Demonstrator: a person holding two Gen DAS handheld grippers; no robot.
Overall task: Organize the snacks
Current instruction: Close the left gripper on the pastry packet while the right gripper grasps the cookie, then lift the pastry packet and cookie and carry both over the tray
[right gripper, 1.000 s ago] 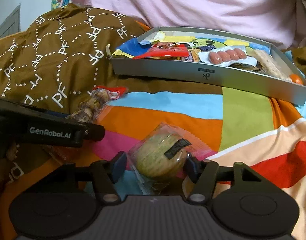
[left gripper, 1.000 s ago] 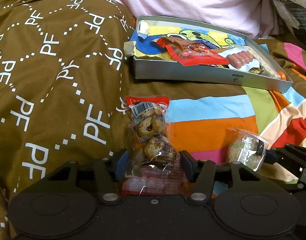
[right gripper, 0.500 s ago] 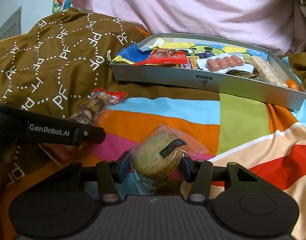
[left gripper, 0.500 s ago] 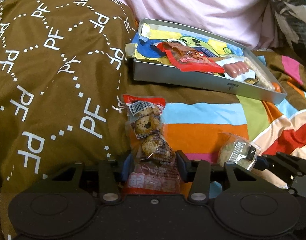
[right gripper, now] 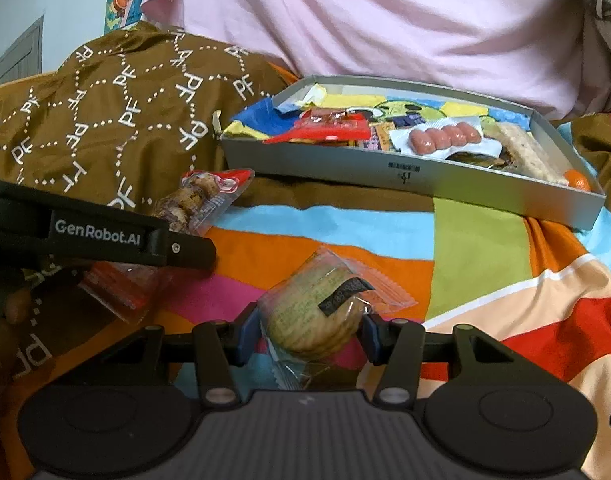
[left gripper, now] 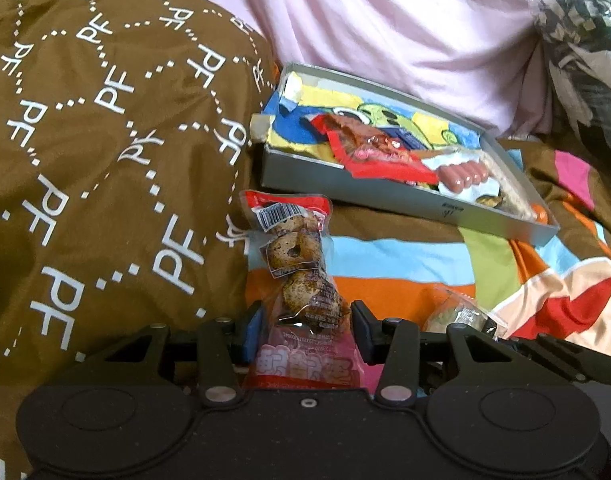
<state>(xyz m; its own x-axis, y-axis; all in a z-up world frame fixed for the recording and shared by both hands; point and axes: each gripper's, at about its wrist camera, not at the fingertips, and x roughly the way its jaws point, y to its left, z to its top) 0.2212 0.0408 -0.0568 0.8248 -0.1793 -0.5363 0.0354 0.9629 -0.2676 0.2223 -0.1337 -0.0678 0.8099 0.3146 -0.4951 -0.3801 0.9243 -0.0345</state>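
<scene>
Two snacks are being held at once here, one per gripper. The left gripper (left gripper: 305,322) is closed down on the near end of a long clear packet of ring biscuits (left gripper: 295,258), so most of the packet sticks out forward with its red barcode end pointing toward the far side. Pinching it low like that probably lets it be slid end-first into the tray without the gripper needing to go inside. The right gripper (right gripper: 310,326) is clamped on a round wrapped cookie (right gripper: 319,312) across its width, with the wrapper's crimped ends left sticking out free, which looks like a solid hold since the biscuit itself is being squeezed and not just the film.

Both packets are near the striped bedspread (right gripper: 481,252), just right of the brown PF-printed quilt (left gripper: 105,168); whether they're lifted clear of it can't really be told. The grey tray (right gripper: 405,170) is sat further back against a pink pillow (right gripper: 385,20), and it's already been loaded with a red wrapper (right gripper: 325,130), a pack of mini sausages (right gripper: 445,138) and a few other bits. The left half of the tray looks emptier, so that's likely where these two are headed.
</scene>
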